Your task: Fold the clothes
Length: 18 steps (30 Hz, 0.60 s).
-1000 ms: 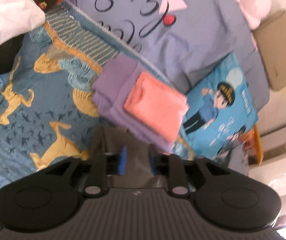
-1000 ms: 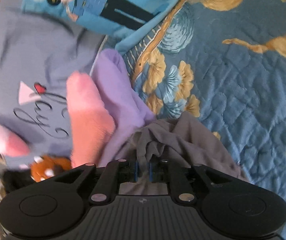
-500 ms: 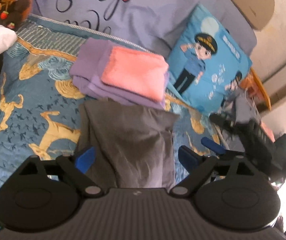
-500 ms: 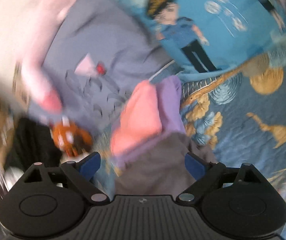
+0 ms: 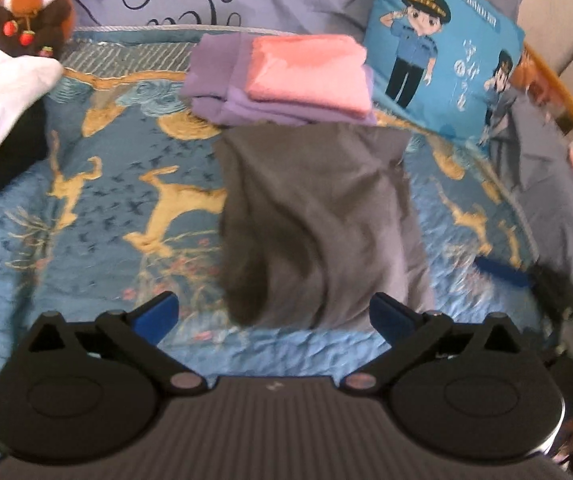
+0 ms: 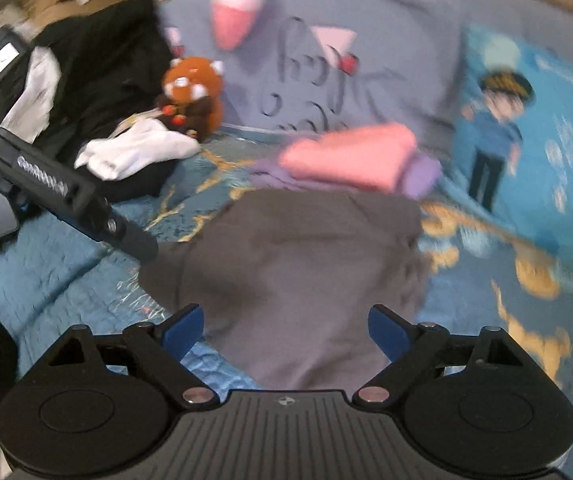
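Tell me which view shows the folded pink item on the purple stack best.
The left wrist view. There the pink item is sharp and seen whole from above, lying flat on the purple stack, beyond the grey garment. The right wrist view shows it too, but blurred and from lower, so its folds and edges are hard to read.

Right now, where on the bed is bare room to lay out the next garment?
Bare quilt lies left of the grey garment, bordered by the white clothes. A narrower strip lies to its right, before the grey cloth. Crowded toward the pillows: the pink and purple stack and cartoon cushion.
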Available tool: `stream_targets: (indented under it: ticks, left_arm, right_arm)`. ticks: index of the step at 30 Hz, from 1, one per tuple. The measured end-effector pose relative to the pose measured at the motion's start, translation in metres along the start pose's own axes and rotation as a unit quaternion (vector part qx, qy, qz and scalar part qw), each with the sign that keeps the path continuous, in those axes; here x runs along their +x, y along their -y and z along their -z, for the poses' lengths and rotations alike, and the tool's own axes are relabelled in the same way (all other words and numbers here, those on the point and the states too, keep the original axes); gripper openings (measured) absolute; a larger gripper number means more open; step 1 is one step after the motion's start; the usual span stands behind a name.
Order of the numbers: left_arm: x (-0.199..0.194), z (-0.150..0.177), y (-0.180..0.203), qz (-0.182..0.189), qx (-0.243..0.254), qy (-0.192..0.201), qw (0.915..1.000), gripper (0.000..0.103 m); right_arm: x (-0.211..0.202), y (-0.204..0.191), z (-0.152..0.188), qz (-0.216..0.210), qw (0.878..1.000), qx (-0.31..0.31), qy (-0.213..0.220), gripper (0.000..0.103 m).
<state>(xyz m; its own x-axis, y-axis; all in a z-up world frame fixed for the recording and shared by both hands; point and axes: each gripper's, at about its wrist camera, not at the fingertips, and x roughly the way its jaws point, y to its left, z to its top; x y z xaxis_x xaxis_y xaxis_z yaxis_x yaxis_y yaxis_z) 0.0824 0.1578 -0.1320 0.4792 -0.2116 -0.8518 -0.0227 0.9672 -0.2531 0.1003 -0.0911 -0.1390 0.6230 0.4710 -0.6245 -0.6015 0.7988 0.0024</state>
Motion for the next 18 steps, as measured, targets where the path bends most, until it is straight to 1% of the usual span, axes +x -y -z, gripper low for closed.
stream_targets:
  ticks: [2,4,5,7,10,11,12,14,15,16,18]
  left_arm:
    - [0.0,0.007,-0.002,-0.011,0.018,0.001,0.9998,0.102]
    - [0.002,0.009,-0.004,-0.006,0.034,0.002,0.9994,0.102]
    - [0.004,0.007,-0.005,0.005,0.044,0.0,0.999,0.102]
    - [0.008,0.005,-0.004,0.025,0.066,0.002,0.9975,0.102]
    - [0.017,0.0,-0.003,0.064,0.122,0.01,0.9905,0.102]
    - [0.02,-0.002,-0.003,0.07,0.131,0.011,0.9888,0.102]
    - [0.025,-0.004,-0.004,0.075,0.137,0.011,0.9877,0.102]
    - [0.032,-0.011,-0.009,0.081,0.133,0.015,0.9877,0.102]
    - [0.035,-0.013,-0.014,0.089,0.125,0.014,0.988,0.102]
    - [0.038,-0.015,-0.019,0.097,0.118,0.013,0.9881,0.102]
    - [0.046,-0.017,-0.029,0.117,0.105,0.005,0.9876,0.102]
  right_arm:
    - [0.003,-0.003,-0.009,0.001,1.0,-0.005,0.002,0.09]
    - [0.008,0.0,-0.021,-0.007,1.0,0.003,-0.002,0.09]
    - [0.01,0.002,-0.028,-0.011,1.0,0.004,-0.004,0.09]
    - [0.015,0.006,-0.045,-0.018,1.0,-0.013,-0.009,0.09]
    - [0.022,0.009,-0.078,-0.035,0.997,-0.07,-0.018,0.09]
    - [0.028,0.009,-0.089,-0.054,0.994,-0.097,-0.026,0.09]
    - [0.036,0.009,-0.101,-0.076,0.988,-0.128,-0.039,0.089]
    - [0.054,0.008,-0.123,-0.118,0.973,-0.187,-0.066,0.08]
    - [0.065,0.006,-0.133,-0.135,0.964,-0.214,-0.083,0.079]
    - [0.077,0.004,-0.142,-0.149,0.954,-0.241,-0.101,0.074]
    - [0.106,-0.001,-0.159,-0.173,0.936,-0.276,-0.134,0.069]
